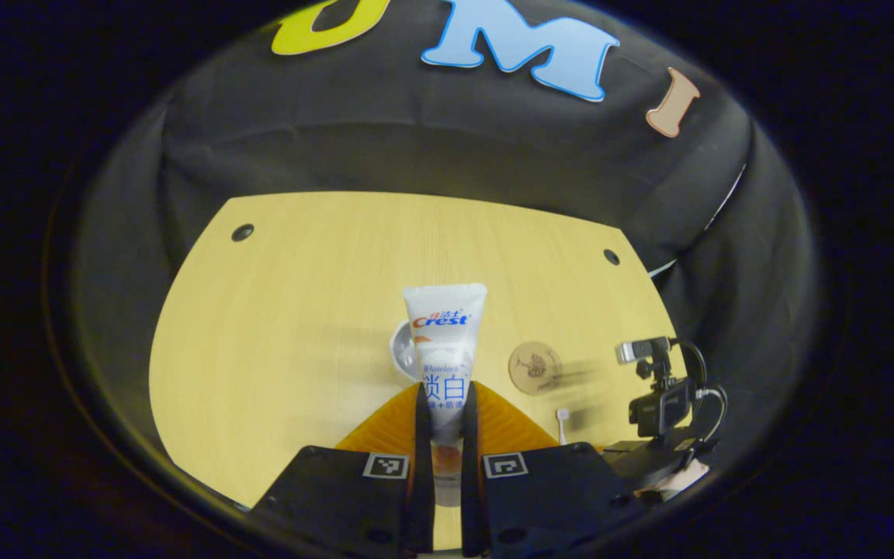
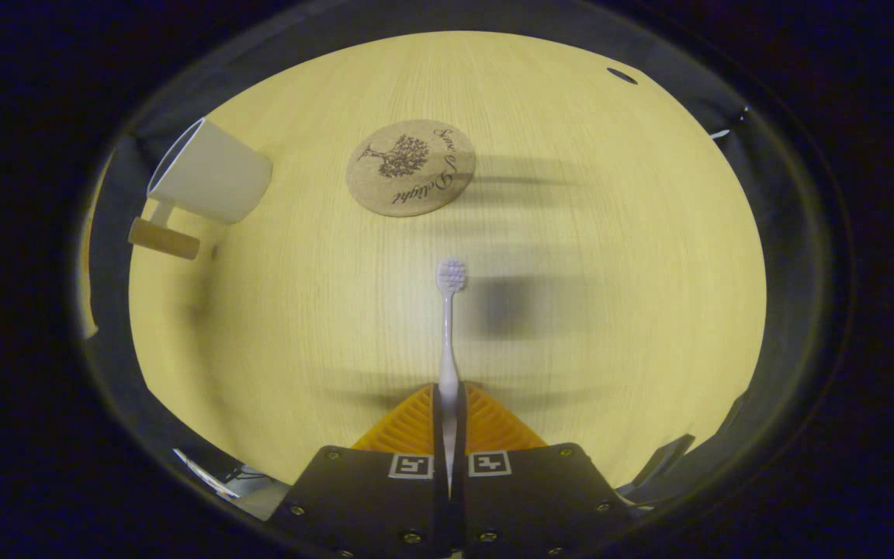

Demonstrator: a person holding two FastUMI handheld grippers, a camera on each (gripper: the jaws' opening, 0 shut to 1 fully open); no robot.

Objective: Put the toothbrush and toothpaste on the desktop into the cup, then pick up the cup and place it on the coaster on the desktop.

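Both jaw pairs are clamped: left gripper [image 1: 445, 423] on the toothpaste [image 1: 444, 341], right gripper [image 2: 448, 407] on the toothbrush [image 2: 448, 326]. Neither item is in the cup [image 2: 210, 178], upper left; the coaster [image 2: 410, 167], upper centre, is bare, so every placement remains.

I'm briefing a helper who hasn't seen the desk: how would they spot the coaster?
On the pale wooden desktop, look right of the white cup and beyond the head of the toothbrush. The coaster lies flat there, apart from both: the one round cork disc, printed with a dark tree.
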